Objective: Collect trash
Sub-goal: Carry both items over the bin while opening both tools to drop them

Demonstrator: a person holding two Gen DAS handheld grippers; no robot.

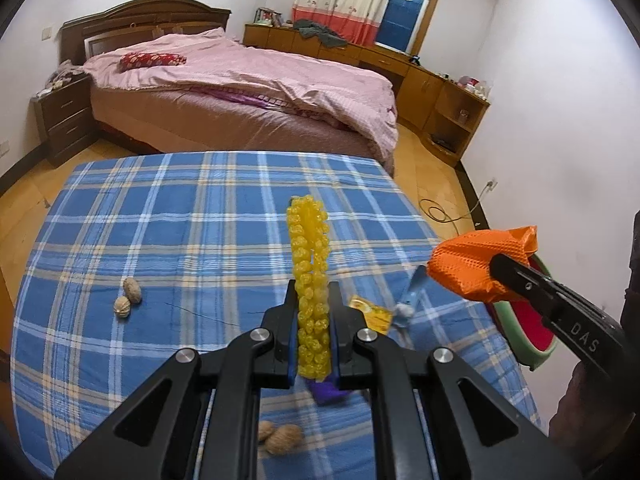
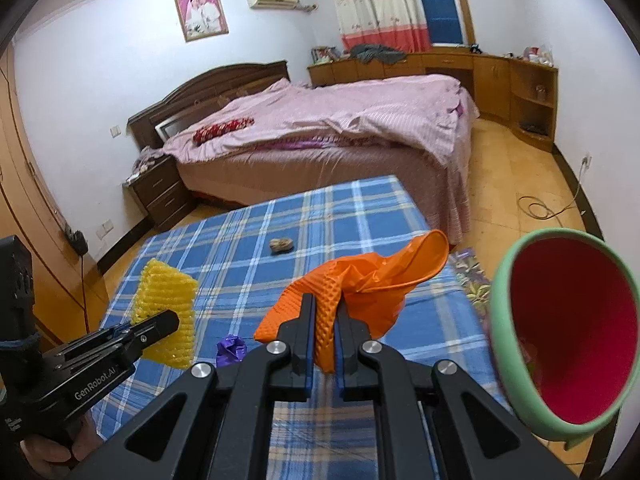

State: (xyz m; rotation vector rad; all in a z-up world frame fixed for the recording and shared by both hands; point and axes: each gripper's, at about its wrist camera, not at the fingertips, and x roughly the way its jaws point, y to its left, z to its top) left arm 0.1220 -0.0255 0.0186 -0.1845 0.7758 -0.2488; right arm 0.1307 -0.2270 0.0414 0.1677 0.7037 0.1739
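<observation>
Above plaid cloth (image 1: 160, 220): yellow foam net (image 1: 310, 280); orange glove (image 2: 352, 292)

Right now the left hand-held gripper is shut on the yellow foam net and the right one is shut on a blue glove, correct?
Not quite: the glove in the right hand-held gripper is orange, as the right wrist view shows. The left hand-held gripper is indeed shut on the yellow foam net.

The bin (image 2: 520, 304) is cut off by the right edge.
</observation>
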